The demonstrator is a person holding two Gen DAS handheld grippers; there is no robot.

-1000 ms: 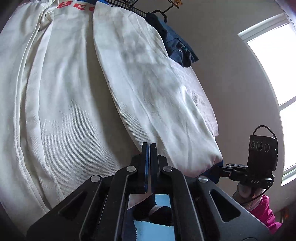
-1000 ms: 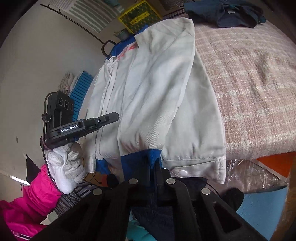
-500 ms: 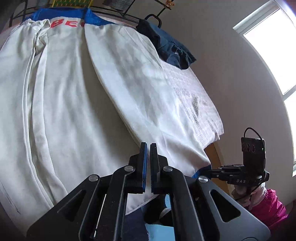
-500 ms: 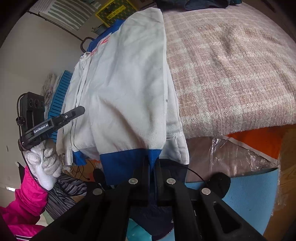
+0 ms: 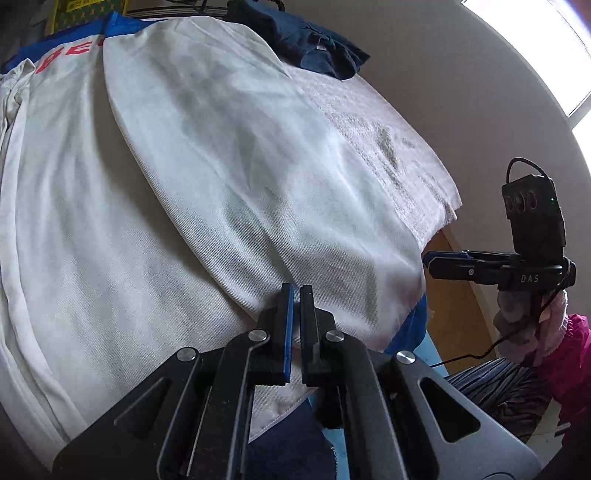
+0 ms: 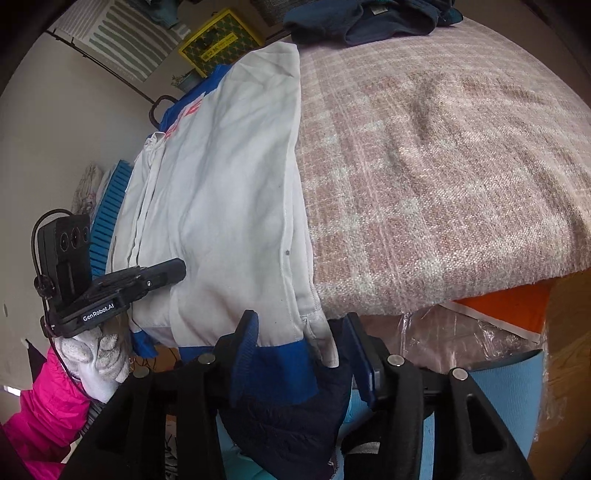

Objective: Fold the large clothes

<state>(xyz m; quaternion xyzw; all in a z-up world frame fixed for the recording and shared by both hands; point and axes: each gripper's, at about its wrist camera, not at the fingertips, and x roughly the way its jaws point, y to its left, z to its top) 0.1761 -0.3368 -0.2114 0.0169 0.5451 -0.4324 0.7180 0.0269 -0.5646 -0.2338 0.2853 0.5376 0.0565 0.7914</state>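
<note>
A: White jacket (image 6: 229, 192) lies lengthwise on the bed (image 6: 443, 166), hem at the near edge, collar far. One sleeve is folded across the body.

B: Right gripper (image 6: 301, 354) has its jaws spread wide, the blue hem band (image 6: 280, 365) sitting between them, nothing pinched.

A: And the left gripper (image 5: 294, 325)? Jaws nearly pressed together with a thin slit showing. It's over the fabric near the hem, but whether it nips any cloth, I can't tell from here.

B: For a clean fold, I'd say both should bite the hem at matching corners, level with each other.

A: Agreed. Then lift just enough to clear the bed and carry the hem toward the collar, keeping the sleeve tucked.

B: Dark clothes (image 6: 369, 18) sit at the far end, so stop short of them.
</note>
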